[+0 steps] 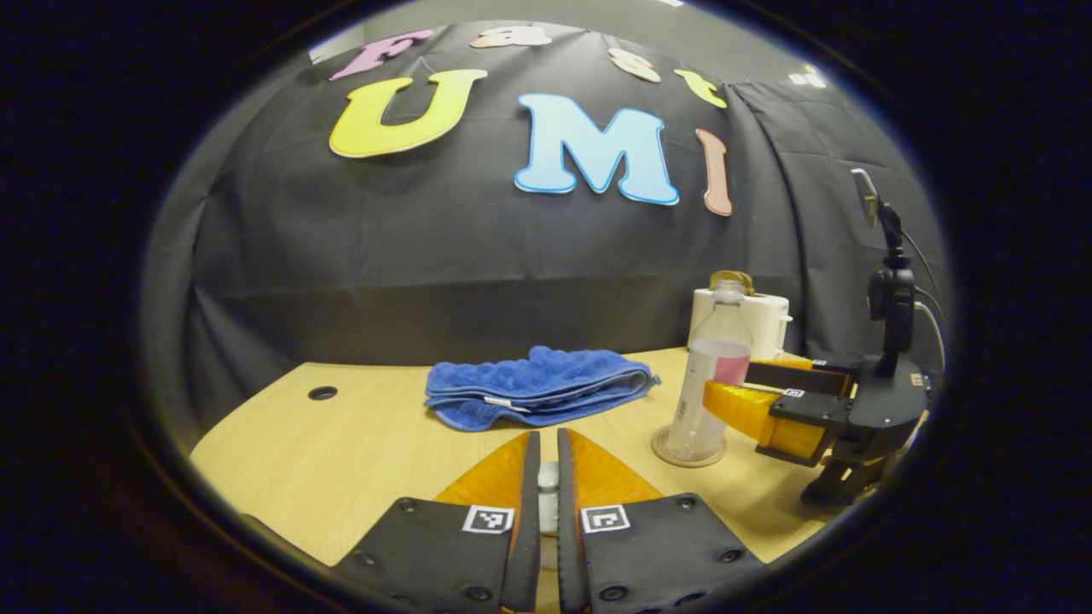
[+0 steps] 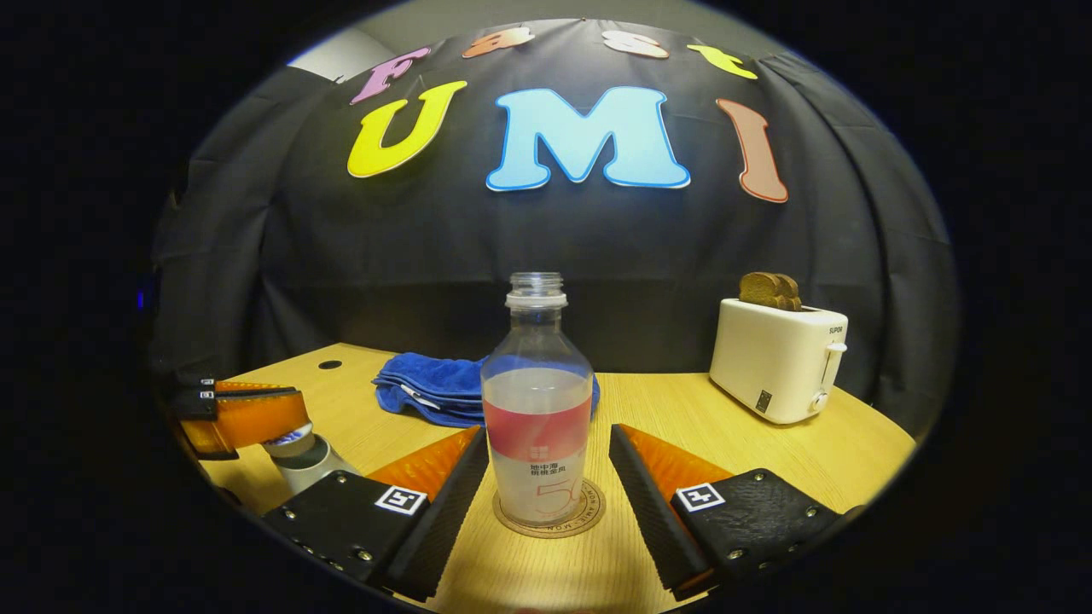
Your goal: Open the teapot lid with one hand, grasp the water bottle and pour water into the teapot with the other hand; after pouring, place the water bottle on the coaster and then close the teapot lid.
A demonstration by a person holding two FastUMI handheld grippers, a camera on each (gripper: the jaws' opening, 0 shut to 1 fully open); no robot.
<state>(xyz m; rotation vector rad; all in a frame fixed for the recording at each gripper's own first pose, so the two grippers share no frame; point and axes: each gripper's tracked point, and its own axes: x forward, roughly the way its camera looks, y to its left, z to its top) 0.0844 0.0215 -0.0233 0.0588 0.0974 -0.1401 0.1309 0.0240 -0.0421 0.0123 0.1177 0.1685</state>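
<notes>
bottle on coaster, right jaws apart around it

the water bottle [image 2: 537, 401] stands upright on the round coaster [image 2: 550, 510], uncapped and part full, near the middle of the bench [image 2: 682, 401]. the right gripper [image 2: 548, 477] has its jaws spread wide, one on each side of the bottle and neither touching it. bare wood lies between the bottle and the white toaster [image 2: 778, 358] at the right rear; a folded blue towel [image 2: 426, 388] lies behind the bottle.

the left gripper [image 1: 547, 499] has its jaws nearly together on a small pale thing that is mostly hidden between them; from the right gripper view it sits atop the teapot [image 2: 307, 456], whose body is cut off low at the bench's left edge. whether the lid is seated or lifted cannot be told.
</notes>
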